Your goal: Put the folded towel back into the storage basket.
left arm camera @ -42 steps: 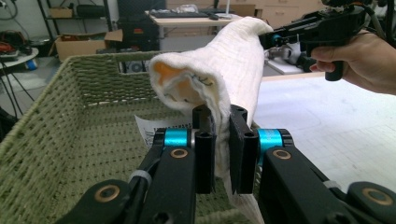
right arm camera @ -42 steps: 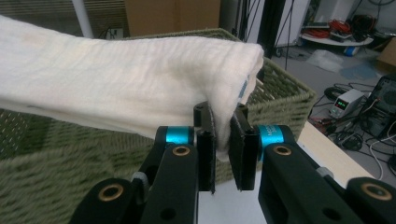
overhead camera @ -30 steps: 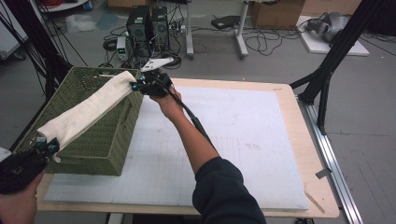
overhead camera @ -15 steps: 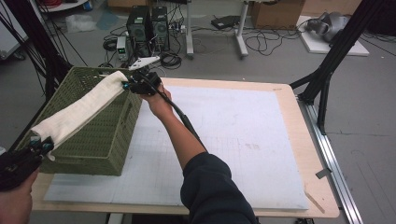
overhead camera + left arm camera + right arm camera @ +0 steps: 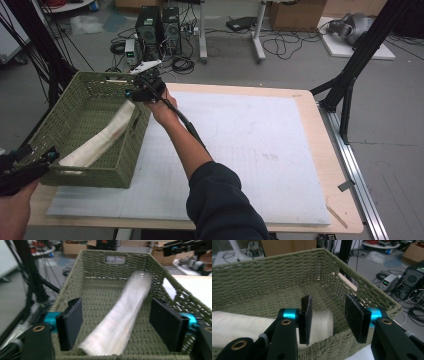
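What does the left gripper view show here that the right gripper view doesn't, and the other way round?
Left gripper view: the basket's far wall with its handle cutout, and the other gripper above the rim at top right. Right gripper view: computer towers and cables on the floor beyond the basket. Both: the green woven basket with the rolled white cloth lying inside, released, seen between each view's own open jaws.

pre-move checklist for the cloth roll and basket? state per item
1. Left claw free of the rolled cloth: ok, jaws just opened, pads clear either side.
2. Right claw released: ok, jaws just opened, nothing between them.
3. Cloth inside the green basket: ok, lying along its floor.
4. Cloth settled: cannot tell, far end blurred.
5. Basket on the table: ok, near the left edge.
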